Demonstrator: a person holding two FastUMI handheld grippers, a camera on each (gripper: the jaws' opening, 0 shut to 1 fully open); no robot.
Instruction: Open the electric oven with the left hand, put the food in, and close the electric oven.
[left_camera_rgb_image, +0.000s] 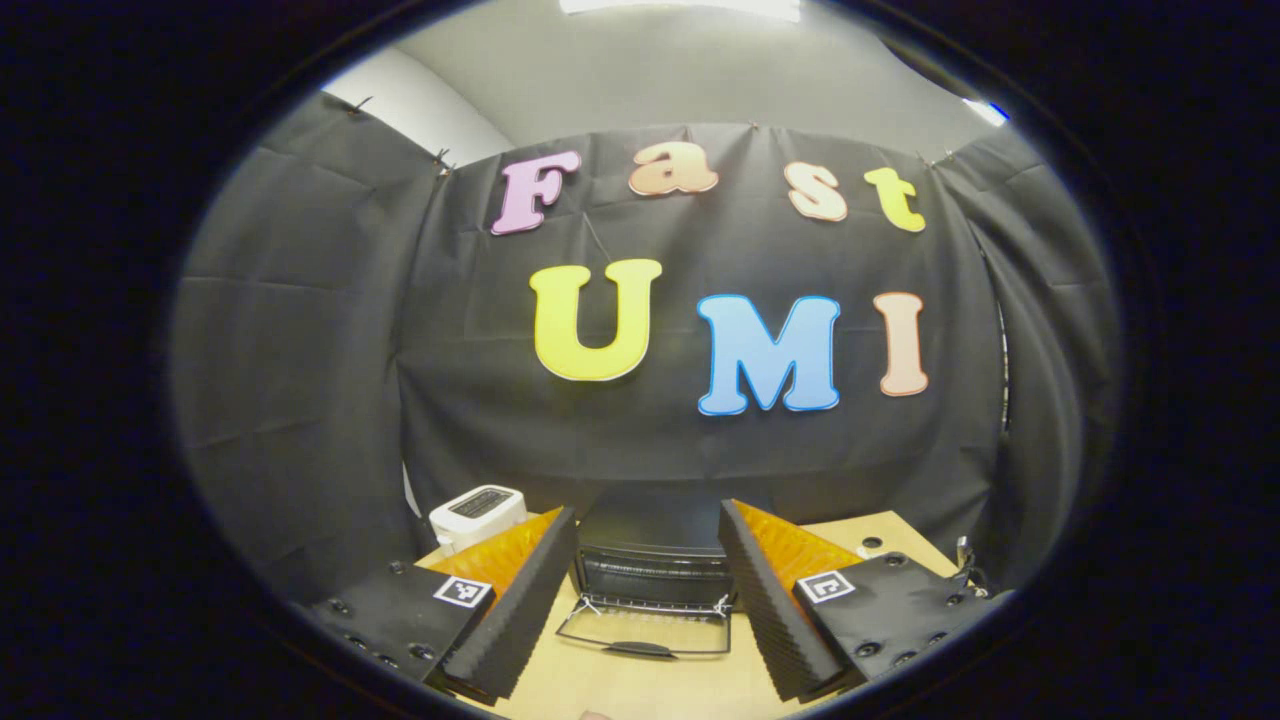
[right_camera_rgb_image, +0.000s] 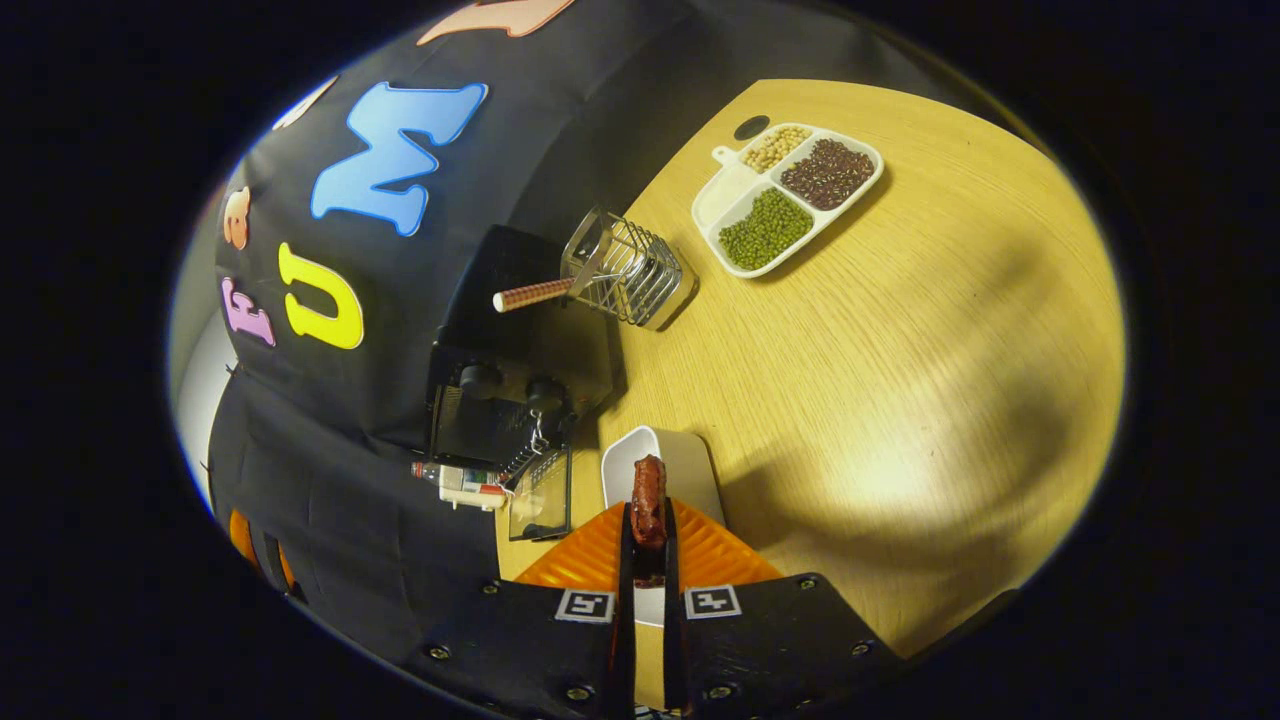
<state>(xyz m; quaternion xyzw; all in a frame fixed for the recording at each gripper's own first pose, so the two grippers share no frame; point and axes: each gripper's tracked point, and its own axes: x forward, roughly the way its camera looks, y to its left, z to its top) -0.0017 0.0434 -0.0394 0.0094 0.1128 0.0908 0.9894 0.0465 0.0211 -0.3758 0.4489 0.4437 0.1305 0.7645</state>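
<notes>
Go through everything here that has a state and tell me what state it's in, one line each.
Black electric oven: glass door folded down, open.
Left gripper: open, empty.
Right gripper: shut on the reddish-brown sausage.
White rectangular dish: empty.
White divided tray: three sections hold beans, one empty.

In the left gripper view we look level and straight at the front of the electric oven (left_camera_rgb_image: 655, 575), which sits between our spread jaws, a little beyond the tips, its door (left_camera_rgb_image: 645, 630) dropped open. In the right gripper view we look down steeply, rolled sideways, from higher and farther off; the same oven (right_camera_rgb_image: 520, 355) lies beyond and left of the jaws. Both views share the oven and wooden table (right_camera_rgb_image: 900, 350).
</notes>
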